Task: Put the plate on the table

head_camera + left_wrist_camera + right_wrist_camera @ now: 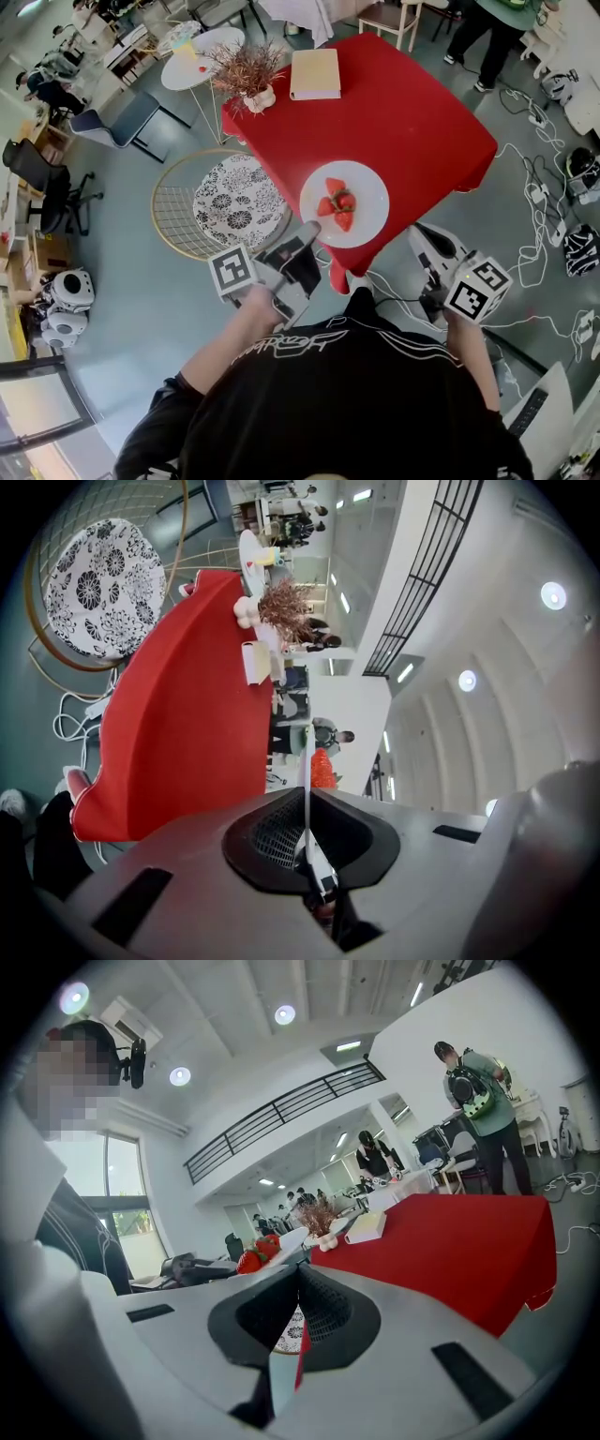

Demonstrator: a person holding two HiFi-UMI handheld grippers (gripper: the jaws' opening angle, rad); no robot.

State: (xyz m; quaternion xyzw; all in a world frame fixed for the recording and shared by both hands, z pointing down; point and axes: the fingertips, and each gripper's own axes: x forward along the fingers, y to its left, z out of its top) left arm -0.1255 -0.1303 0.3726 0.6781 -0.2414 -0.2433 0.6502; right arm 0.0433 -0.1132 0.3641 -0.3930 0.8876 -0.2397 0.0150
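Head view: white plate (pixel 371 186) with cut strawberries (pixel 336 203) sat at the near edge of the red surface (pixel 403 122), lower middle of the frame, its lower rim hanging past the cloth edge. Couldn't tell if it rested on the cloth or was held just above it. Left hand-held gripper (pixel 307 231) came in from the lower left and was clenched on the plate's lower-left rim. Left gripper view showed the thin rim edge-on, pinched between the jaws, with the berries beyond. Right hand-held gripper (pixel 424 239) was at the lower right of the frame, apart from the plate. Right gripper view showed its jaws together with nothing gripped. A book (pixel 315 73) and a dried-plant vase (pixel 248 75) stood at the far side of the surface. A wire chair with patterned cushion (pixel 234 199) was left of the plate.
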